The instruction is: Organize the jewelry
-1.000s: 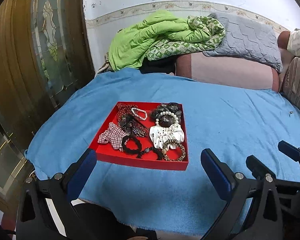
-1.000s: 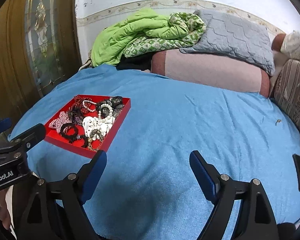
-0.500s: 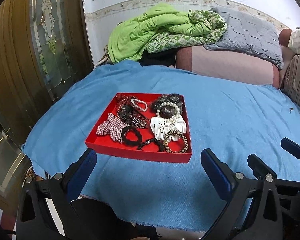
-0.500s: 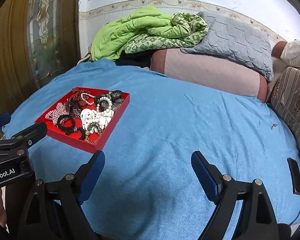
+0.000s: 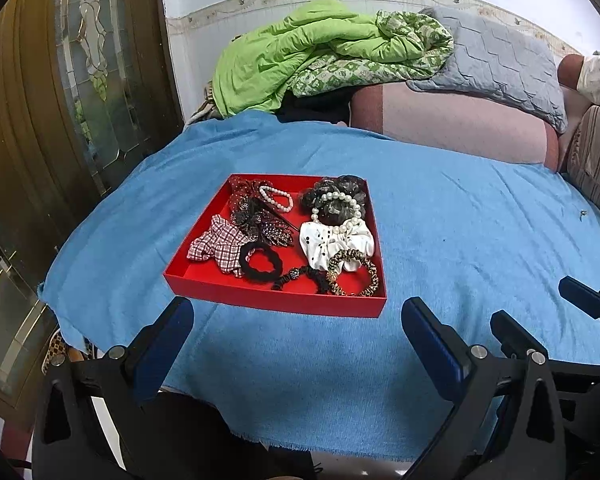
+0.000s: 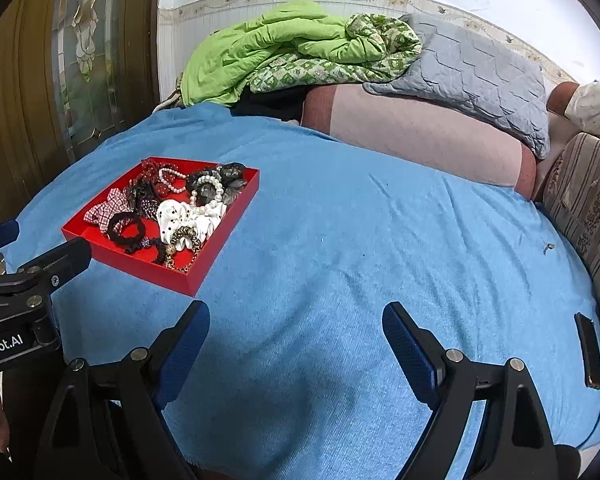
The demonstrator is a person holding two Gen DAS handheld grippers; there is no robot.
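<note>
A red tray (image 5: pixel 272 298) sits on the blue cloth (image 5: pixel 460 220), heaped with jewelry and hair ties: a pearl bracelet (image 5: pixel 278 198), a checked scrunchie (image 5: pixel 220 244), a black hair tie (image 5: pixel 260 266), a white dotted scrunchie (image 5: pixel 332 244), a leopard scrunchie (image 5: pixel 354 272). My left gripper (image 5: pixel 296 332) is open and empty, just short of the tray's near wall. My right gripper (image 6: pixel 296 336) is open and empty over bare cloth, right of the tray (image 6: pixel 188 280). It also shows at the right of the left wrist view (image 5: pixel 540 312).
A pink cushion (image 5: pixel 452 124), green quilts (image 5: pixel 320 52) and a grey pillow (image 5: pixel 500 64) lie behind the cloth. A wooden glass door (image 5: pixel 60 100) stands left. A dark phone (image 6: pixel 588 350) lies near the right edge. A patterned sofa (image 6: pixel 588 208) is at the right.
Both views have risen and tipped down slightly, so the tray sits higher and a little larger in frame. Both grippers stay open and empty.
</note>
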